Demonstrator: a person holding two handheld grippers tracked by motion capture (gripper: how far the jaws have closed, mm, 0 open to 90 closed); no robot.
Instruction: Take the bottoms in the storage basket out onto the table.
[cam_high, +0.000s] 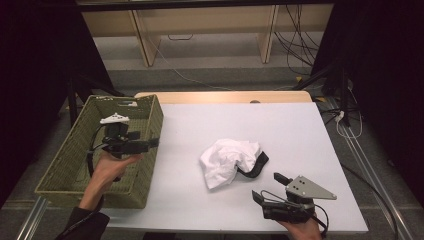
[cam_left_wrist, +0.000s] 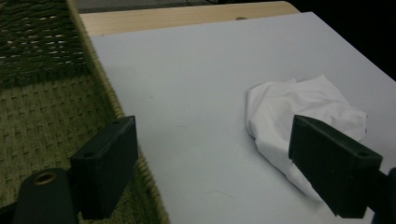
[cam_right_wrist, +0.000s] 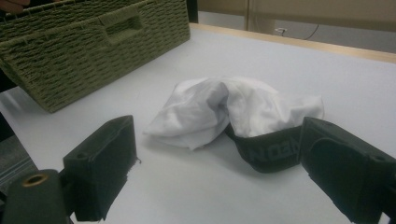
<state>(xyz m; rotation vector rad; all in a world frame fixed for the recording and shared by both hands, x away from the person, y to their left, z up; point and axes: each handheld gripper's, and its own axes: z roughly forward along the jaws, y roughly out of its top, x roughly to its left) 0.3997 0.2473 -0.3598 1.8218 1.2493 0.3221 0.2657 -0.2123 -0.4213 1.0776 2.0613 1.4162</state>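
Left gripper (cam_high: 150, 143) held over the woven basket's (cam_high: 75, 192) right wall, jaws wide, nothing between. Right gripper (cam_high: 270, 186) rested near the table's (cam_high: 310, 135) front edge, jaws likewise spread and empty. White garment with dark waistband (cam_high: 231, 161) lies crumpled mid-table, between both, apart from the basket. Risk judged: loose folds snagged on the basket rim, or only one layer pinched. Open room is seen all round the cloth

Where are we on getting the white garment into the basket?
Nothing looks done: the white garment with its dark waistband lies crumpled mid-table, and what shows of the green woven basket holds nothing. In hand: the left gripper hovers over the basket's right rim, jaws open and pointed toward the garment; the right gripper waits near it, jaws open. Gripping, lifting and dropping it in remain.
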